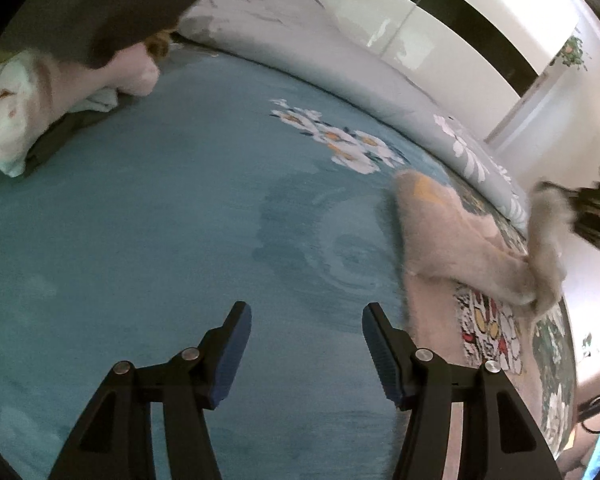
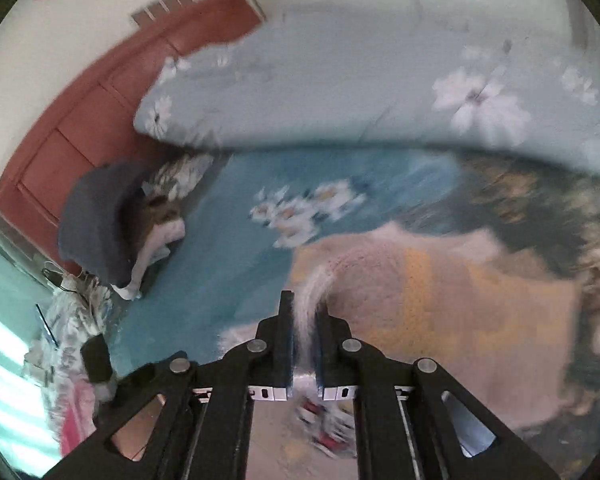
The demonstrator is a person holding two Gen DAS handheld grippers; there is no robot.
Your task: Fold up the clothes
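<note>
A fuzzy pink sweater (image 1: 452, 240) with a cartoon print lies on the blue bed sheet (image 1: 140, 240) at the right of the left wrist view. My left gripper (image 1: 306, 346) is open and empty, just left of the sweater's edge, over bare sheet. My right gripper (image 2: 304, 320) is shut on a fold of the pink sweater (image 2: 440, 300), lifting a strip of fuzzy fabric between the fingers. In the left wrist view that lifted part (image 1: 548, 240) stands up at the far right.
A light blue floral duvet (image 1: 320, 52) lies bunched along the far side of the bed. A pile of other clothes, white and dark grey (image 1: 40, 92), sits at the far left; it also shows in the right wrist view (image 2: 108, 220). A red headboard (image 2: 100, 100) stands behind it.
</note>
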